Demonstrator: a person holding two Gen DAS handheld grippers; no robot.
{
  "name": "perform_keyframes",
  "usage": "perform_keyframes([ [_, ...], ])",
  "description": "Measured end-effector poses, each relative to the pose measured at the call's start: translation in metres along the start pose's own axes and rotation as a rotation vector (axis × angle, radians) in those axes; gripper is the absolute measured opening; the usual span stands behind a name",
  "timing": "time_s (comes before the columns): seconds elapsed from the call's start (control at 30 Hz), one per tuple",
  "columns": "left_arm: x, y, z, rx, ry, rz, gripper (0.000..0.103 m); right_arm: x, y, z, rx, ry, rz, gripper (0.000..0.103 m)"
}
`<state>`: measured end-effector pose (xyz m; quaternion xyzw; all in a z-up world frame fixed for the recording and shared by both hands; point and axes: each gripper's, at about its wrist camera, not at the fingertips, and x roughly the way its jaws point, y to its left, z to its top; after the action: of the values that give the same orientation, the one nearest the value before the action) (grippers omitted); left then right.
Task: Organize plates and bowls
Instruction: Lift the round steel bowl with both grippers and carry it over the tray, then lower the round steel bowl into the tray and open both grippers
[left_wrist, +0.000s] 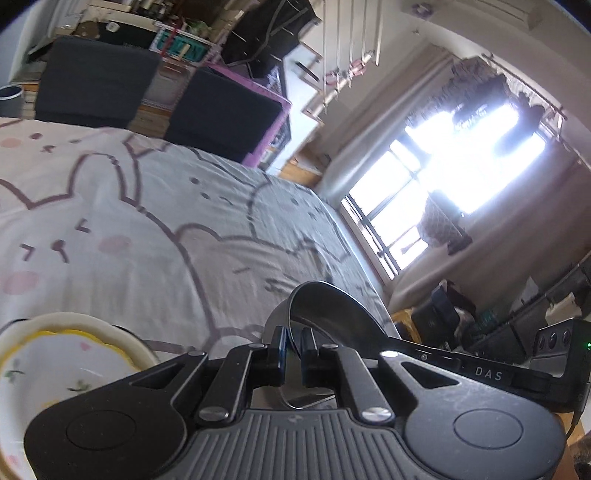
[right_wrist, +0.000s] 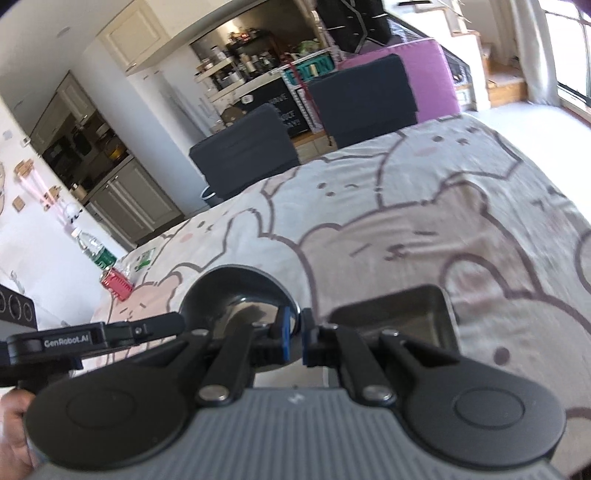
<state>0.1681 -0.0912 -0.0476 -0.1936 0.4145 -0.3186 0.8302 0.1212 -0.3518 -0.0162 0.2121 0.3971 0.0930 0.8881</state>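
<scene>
One round dark steel bowl (left_wrist: 325, 314) pinched by both hand-held grippers, left (left_wrist: 293, 350) and right (right_wrist: 294, 339); one square steel tray (right_wrist: 391, 314) beside the right one, one white floral plate (left_wrist: 55, 354) left.

The left tongs (left_wrist: 293, 350) are clamped nearly together, blue-lined pads pinching a thin metal rim, and pitch downward over the bed. The right tongs (right_wrist: 294, 338) are likewise pinched tight on a rim (only a sliver of gap shows) and also tilt down. A hand (right_wrist: 14, 435) grips the left handle at the right view's lower left edge.
</scene>
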Motion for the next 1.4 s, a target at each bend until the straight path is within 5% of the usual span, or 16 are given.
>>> perform_keyframes([
  [0.37,0.069,-0.019,-0.009,0.031,0.102,0.016,0.008,-0.02,-0.063,-0.022,0.079,0.008,-0.093,0.008],
  [1.4,0.146,-0.003,-0.008,0.044,0.18,0.114,0.016,0.05,-0.081,-0.023,0.05,0.192,-0.259,0.01],
])
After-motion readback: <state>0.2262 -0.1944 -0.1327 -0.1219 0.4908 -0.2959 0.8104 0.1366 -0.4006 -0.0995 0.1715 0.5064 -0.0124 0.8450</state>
